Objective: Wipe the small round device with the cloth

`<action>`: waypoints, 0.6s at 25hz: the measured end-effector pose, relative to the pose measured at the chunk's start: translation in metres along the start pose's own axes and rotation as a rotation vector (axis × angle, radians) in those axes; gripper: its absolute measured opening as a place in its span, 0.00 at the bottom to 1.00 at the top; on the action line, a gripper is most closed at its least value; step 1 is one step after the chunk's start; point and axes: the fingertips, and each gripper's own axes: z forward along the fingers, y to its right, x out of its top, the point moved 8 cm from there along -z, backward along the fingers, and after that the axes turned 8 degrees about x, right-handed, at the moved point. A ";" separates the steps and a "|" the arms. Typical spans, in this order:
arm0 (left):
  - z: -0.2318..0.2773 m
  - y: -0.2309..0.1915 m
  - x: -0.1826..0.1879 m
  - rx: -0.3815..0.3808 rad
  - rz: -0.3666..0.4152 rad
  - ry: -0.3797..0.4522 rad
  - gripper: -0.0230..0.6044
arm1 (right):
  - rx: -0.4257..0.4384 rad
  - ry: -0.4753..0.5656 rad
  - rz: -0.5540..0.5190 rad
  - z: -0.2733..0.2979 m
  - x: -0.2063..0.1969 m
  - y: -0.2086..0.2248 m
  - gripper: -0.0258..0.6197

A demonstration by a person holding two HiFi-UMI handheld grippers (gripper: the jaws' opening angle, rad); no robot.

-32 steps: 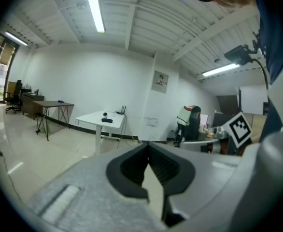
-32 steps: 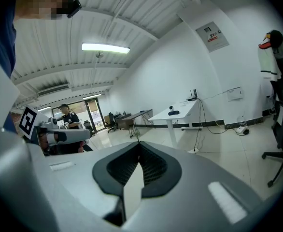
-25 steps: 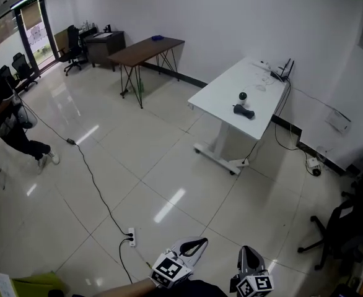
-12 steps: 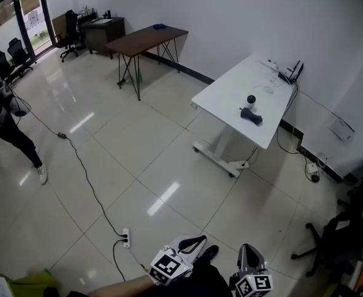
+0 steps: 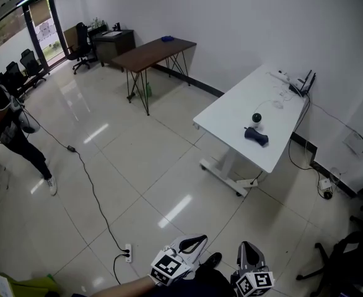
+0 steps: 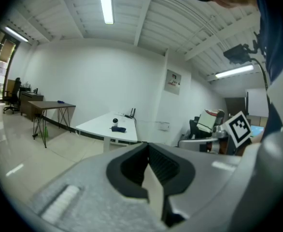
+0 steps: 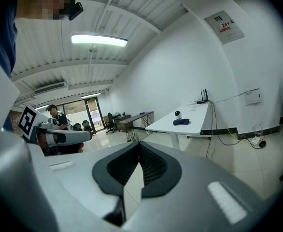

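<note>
Device [image 5: 256,117] sitting toward bench [image 5: 231,113] near edge, cloth [image 5: 256,136] lying just beside it, handy for wiping | left gripper [image 6: 148,148], right gripper [image 7: 140,145] hanging well apart from bench, fingers pressing together, holding nothing, judged pre-pickup

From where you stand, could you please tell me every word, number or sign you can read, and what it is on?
Nothing reads clearly.
The wall notice: red and black print, too blurred to read.
The marker cube: a black-and-white square pattern only, no words.

A brown table [image 5: 152,54] stands near a black office chair [image 5: 81,38].
</note>
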 end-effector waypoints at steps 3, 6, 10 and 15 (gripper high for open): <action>0.034 0.005 0.015 0.011 0.008 0.003 0.04 | 0.024 0.007 -0.005 0.013 0.018 0.030 0.06; 0.066 0.013 0.024 0.014 0.012 0.004 0.04 | 0.028 0.018 -0.010 0.019 0.034 0.062 0.06; 0.100 0.019 0.036 0.023 0.026 0.009 0.04 | 0.025 0.018 -0.023 0.027 0.049 0.097 0.05; 0.126 0.015 0.046 0.026 0.030 -0.011 0.04 | 0.024 0.013 0.018 0.041 0.053 0.119 0.06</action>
